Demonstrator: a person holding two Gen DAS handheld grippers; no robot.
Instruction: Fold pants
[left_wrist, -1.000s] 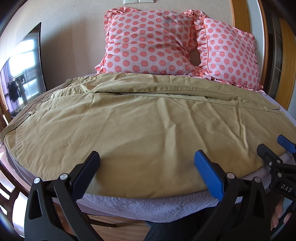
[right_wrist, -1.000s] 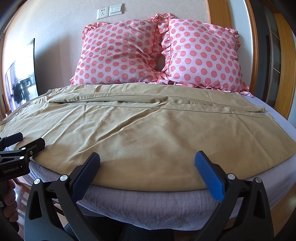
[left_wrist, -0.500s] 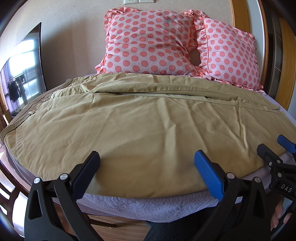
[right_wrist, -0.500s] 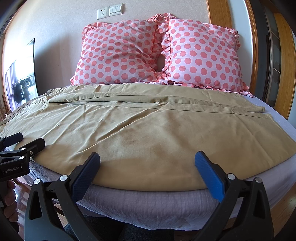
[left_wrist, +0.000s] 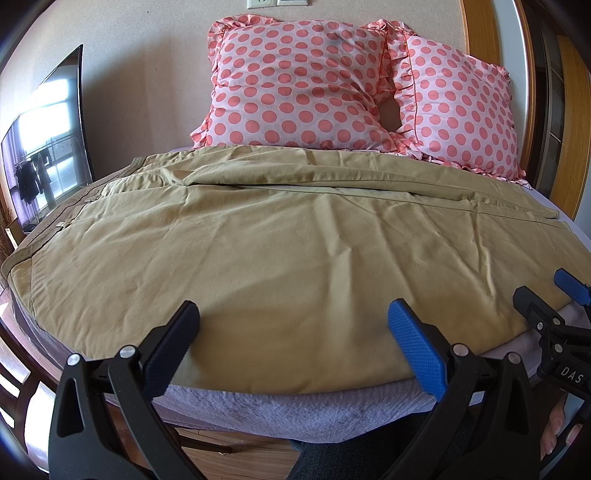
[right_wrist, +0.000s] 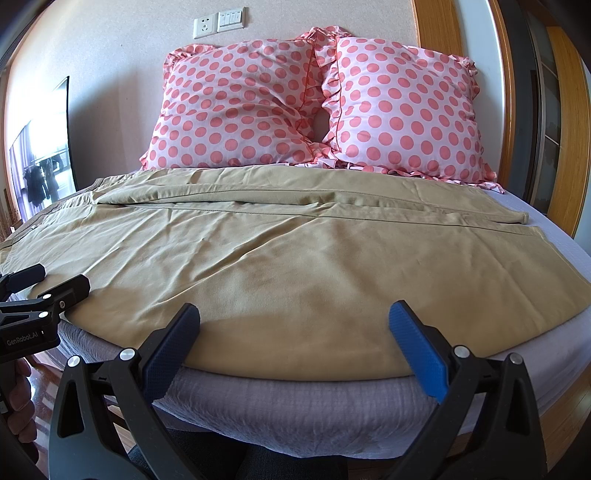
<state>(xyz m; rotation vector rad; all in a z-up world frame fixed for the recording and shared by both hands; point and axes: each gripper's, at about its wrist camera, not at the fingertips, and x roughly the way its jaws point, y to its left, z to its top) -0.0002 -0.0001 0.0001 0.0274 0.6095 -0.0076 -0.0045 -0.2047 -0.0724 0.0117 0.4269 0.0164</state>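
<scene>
Tan pants (left_wrist: 280, 254) spread flat across the bed (left_wrist: 295, 406), both grippers spread wide

I see them lightly creased, legs side by side, filling mid-frame below two dotted pillows (right_wrist: 317, 110); my left gripper (left_wrist: 291, 332) and right gripper (right_wrist: 293, 332) hover at the near edge, and the waistband runs off frame left

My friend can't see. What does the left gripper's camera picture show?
Tan pants lie spread flat across a bed, with the open left gripper hovering at their near edge. Two pink polka-dot pillows lean behind; the right gripper peeks in at right.
</scene>
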